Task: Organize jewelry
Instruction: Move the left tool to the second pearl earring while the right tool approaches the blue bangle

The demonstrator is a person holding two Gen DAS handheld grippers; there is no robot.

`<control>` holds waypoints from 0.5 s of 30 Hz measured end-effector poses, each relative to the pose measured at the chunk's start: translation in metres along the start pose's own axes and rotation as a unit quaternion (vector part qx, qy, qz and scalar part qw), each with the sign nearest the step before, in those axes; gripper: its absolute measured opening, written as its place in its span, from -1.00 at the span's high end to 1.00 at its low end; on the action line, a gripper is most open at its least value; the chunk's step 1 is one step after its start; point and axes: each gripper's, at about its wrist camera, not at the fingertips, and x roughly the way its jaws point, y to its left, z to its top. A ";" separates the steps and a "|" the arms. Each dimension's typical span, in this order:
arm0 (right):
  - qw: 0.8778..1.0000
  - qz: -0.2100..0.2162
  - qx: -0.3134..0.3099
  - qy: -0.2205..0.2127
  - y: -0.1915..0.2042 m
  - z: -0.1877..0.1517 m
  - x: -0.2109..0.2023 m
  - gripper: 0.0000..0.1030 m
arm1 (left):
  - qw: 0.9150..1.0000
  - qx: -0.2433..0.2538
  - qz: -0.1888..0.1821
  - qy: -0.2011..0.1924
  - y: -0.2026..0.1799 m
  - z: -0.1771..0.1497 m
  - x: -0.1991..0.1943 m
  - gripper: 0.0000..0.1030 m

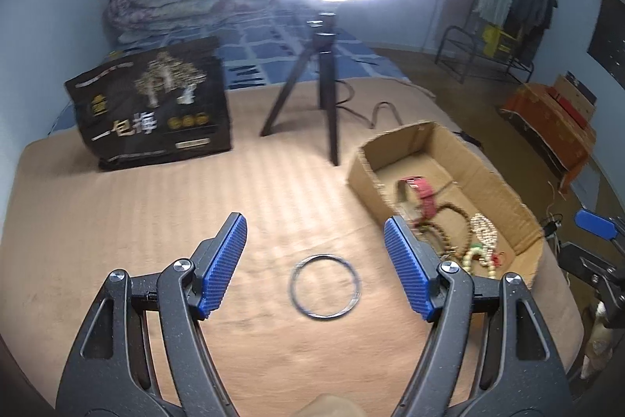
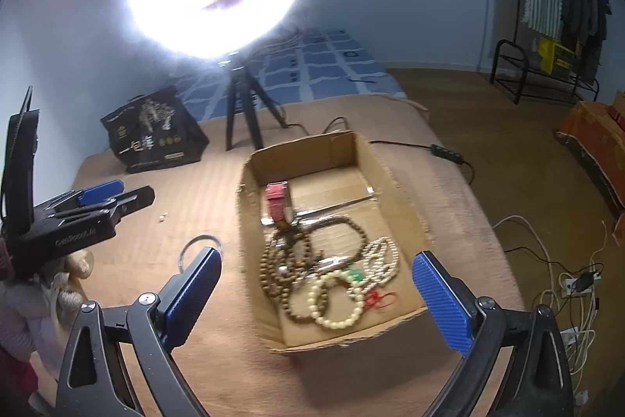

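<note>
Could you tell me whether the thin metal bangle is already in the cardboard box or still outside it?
Outside. The metal bangle lies flat on the tan mat, left of the cardboard box, between the open jaws of the left gripper.

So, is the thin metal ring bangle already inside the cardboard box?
No, the thin metal ring bangle lies on the tan mat, outside the cardboard box.

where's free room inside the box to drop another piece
The far half of the box floor is bare, between the red watch and the back wall. The near half is crowded with brown beads, white beads and pearls. The bangle lies outside on the blanket.
</note>
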 end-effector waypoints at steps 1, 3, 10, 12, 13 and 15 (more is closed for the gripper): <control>1.000 0.008 -0.002 0.002 0.005 0.000 0.002 -0.93 | 1.000 -0.005 0.002 0.001 0.007 0.000 0.001 -0.46; 1.000 0.019 -0.004 0.003 0.013 -0.002 0.003 -0.93 | 1.000 -0.015 0.007 0.004 0.021 -0.001 0.003 -0.46; 0.999 0.048 -0.025 -0.003 0.052 -0.010 0.010 -0.93 | 0.999 -0.023 0.023 0.015 0.062 -0.009 0.011 -0.46; 0.998 0.046 -0.041 -0.004 0.064 -0.013 0.013 -0.93 | 0.999 -0.023 0.024 0.017 0.071 -0.011 0.014 -0.45; 0.997 0.045 -0.055 -0.004 0.073 -0.016 0.016 -0.93 | 0.999 -0.024 0.024 0.019 0.075 -0.012 0.016 -0.40; 0.996 0.048 -0.073 -0.002 0.084 -0.019 0.020 -0.93 | 0.999 -0.028 0.022 0.023 0.084 -0.014 0.020 -0.32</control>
